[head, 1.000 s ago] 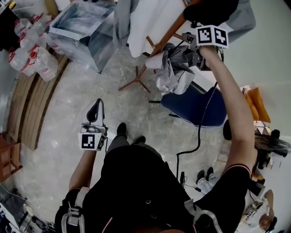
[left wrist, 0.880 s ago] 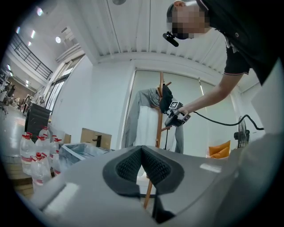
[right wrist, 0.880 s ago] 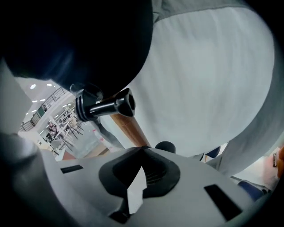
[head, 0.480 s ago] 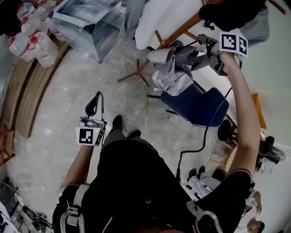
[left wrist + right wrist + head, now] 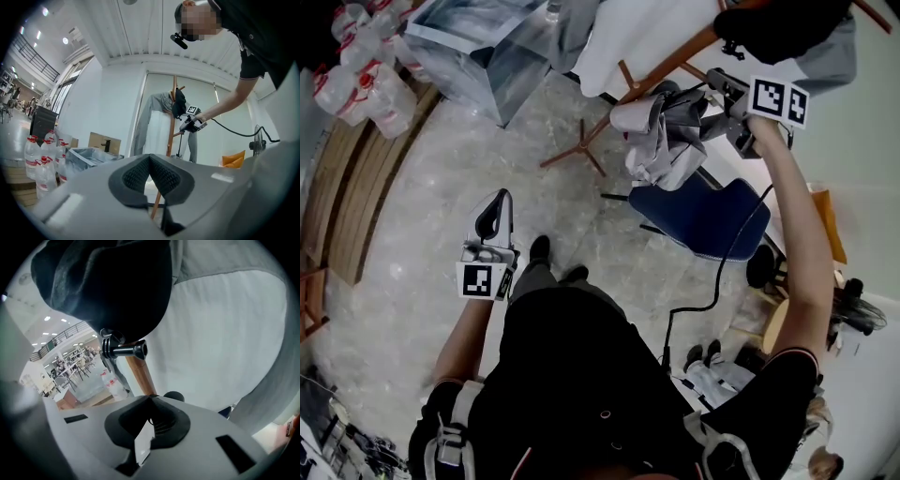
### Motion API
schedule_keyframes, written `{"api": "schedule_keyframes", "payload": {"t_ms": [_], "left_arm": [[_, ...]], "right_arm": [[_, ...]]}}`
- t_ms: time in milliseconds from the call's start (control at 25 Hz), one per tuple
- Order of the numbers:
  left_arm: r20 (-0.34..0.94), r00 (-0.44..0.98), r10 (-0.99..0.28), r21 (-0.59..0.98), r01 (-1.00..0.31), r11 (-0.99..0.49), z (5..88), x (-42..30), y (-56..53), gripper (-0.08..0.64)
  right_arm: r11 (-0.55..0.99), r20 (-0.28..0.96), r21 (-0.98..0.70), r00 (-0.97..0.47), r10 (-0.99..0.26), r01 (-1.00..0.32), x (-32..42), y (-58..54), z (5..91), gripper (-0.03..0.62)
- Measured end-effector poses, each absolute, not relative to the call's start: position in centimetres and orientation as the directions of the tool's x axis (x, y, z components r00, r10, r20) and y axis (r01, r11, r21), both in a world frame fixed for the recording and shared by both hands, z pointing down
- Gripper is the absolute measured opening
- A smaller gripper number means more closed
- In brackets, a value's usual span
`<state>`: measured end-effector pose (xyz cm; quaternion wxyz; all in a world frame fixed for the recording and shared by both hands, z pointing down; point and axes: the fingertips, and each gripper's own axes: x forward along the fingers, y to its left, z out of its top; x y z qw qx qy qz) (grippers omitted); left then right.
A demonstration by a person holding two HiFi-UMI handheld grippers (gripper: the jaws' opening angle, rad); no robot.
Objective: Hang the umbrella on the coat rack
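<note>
Down by the person's hip, the left gripper [image 5: 495, 208] idles with its jaws pressed together on nothing, pointing level toward the coat rack [image 5: 670, 64], which stands well ahead of it and to its right. Up at the rack, the folded grey umbrella [image 5: 661, 141] dangles just off the tip of the right gripper [image 5: 712, 111], beside the wooden pole and above the blue chair [image 5: 703, 216]. That gripper is closed tight, and what it pinches looks like a thin cord and a white tag [image 5: 144, 441], probably the umbrella's wrist loop, not its body. A white garment [image 5: 623, 37] hangs straight ahead of the jaws and a black cloth item [image 5: 778, 23] just above them. I'd judge the umbrella light, with a stiff core under loose, floppy, rather slick fabric, so gripping the cloth would let it slide. The loop or the handle is the better hold, and the loop is what should slip over a peg. Compared with a second ago little has changed: the right gripper keeps its pinch, the umbrella still hangs by the pole, unhung, and the left gripper waits in the same low spot.
</note>
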<state>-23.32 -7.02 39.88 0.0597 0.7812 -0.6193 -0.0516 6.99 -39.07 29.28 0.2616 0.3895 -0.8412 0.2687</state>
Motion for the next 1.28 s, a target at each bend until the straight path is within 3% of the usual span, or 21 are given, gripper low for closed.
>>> {"api": "schedule_keyframes", "payload": {"t_ms": [440,600,840,1280], "left_arm": [[0.009,0.217,-0.976,0.152,-0.965,-0.213,40.3,-23.6,-6.4,0.000],[0.014,0.212,-0.977,0.154,-0.966,-0.207,40.5,-24.0,-6.3,0.000],[0.017,0.185,-0.983,0.150,-0.972,-0.180,40.5,-25.3,-6.7,0.000],[0.008,0.188,-0.982,0.159,-0.970,-0.184,41.0,-25.4,-6.6,0.000]], "right_arm": [[0.529,0.583,-0.347,-0.620,-0.525,-0.774,8.0,-39.6,29.3,0.002],[0.502,0.508,-0.423,-0.656,-0.558,-0.754,7.9,-39.5,29.1,0.002],[0.554,0.582,-0.250,-0.581,-0.569,-0.794,7.6,-38.6,29.3,0.002],[0.477,0.549,-0.348,-0.588,-0.594,-0.807,7.6,-37.9,28.7,0.003]]}}
